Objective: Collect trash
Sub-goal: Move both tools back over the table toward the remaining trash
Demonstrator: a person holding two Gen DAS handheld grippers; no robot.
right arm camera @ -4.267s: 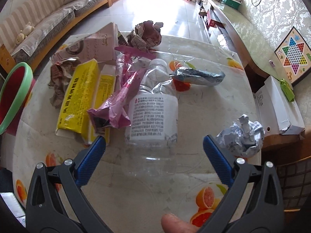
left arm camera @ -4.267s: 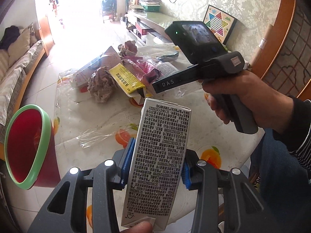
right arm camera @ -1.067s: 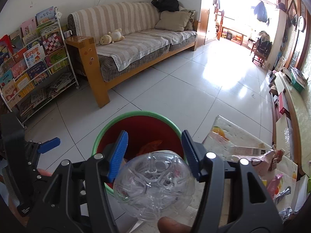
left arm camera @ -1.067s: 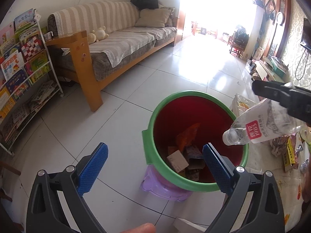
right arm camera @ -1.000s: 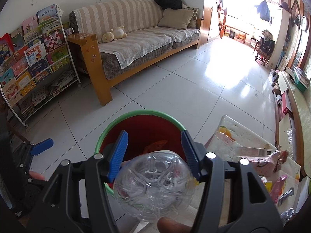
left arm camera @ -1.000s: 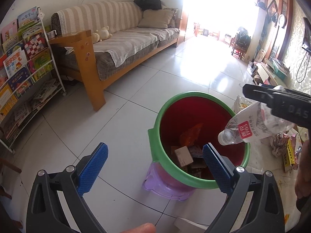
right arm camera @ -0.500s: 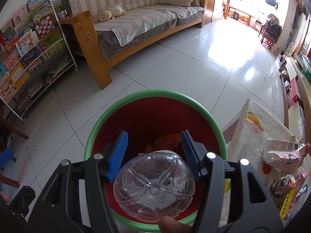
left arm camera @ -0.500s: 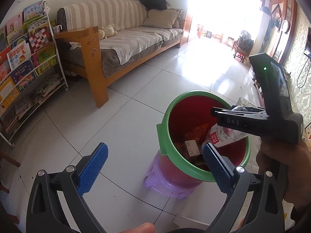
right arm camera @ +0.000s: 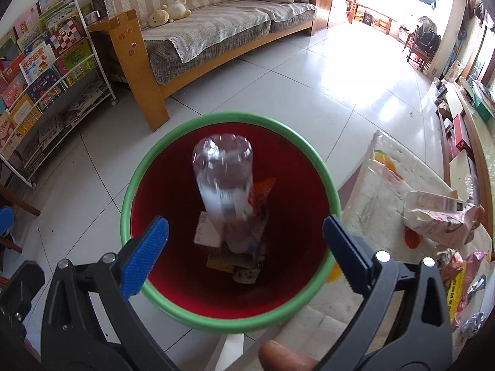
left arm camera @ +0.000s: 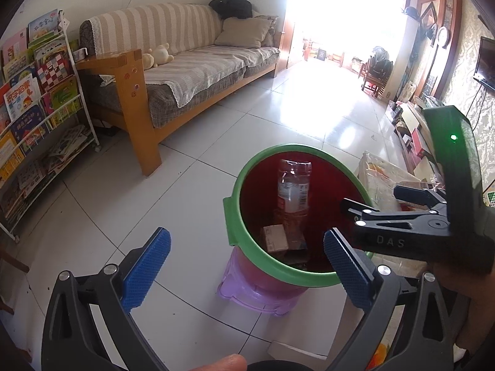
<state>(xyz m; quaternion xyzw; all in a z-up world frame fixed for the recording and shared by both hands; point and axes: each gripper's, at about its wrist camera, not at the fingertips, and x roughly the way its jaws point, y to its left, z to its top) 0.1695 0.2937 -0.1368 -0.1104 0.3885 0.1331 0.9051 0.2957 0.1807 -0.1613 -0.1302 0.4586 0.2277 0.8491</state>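
The right tongs [right arm camera: 246, 249] hang over the mouth of the red bin [right arm camera: 229, 321] with its green rim, blue pads spreading wide and nothing between them. The clear plastic bottle [right arm camera: 224, 185] is inside the bin, free of both pads, neck down and base up, leaning toward the bin's 12 o'clock wall; its outline is blurred. Under it, on the bin floor, lie a small carton [right arm camera: 207, 233], an orange wrapper [right arm camera: 263, 191] and some flattened paper scraps.

The left tongs [left arm camera: 246, 258] are also apart and empty, pointing down at the floor and at the near side of the bin from about its 7 o'clock. In that view the bottle [left arm camera: 292, 185] stands against the far inner wall, its red-and-white label facing out, and the bin sits on a purple stool [left arm camera: 247, 292]. The right tool's black body shows at 3 o'clock of the bin, gripped by a hand [left arm camera: 464, 281].

At 3 to 4 o'clock of the bin, the surface [right arm camera: 380, 198] with a fruit-print cover carries more trash: a crumpled pale paper bag [right arm camera: 439, 219], a pink wrapper [right arm camera: 473, 266] and a yellow packet [right arm camera: 454, 293]. A sofa [right arm camera: 216, 21] and a book rack [right arm camera: 46, 71] stand across the tiled floor.
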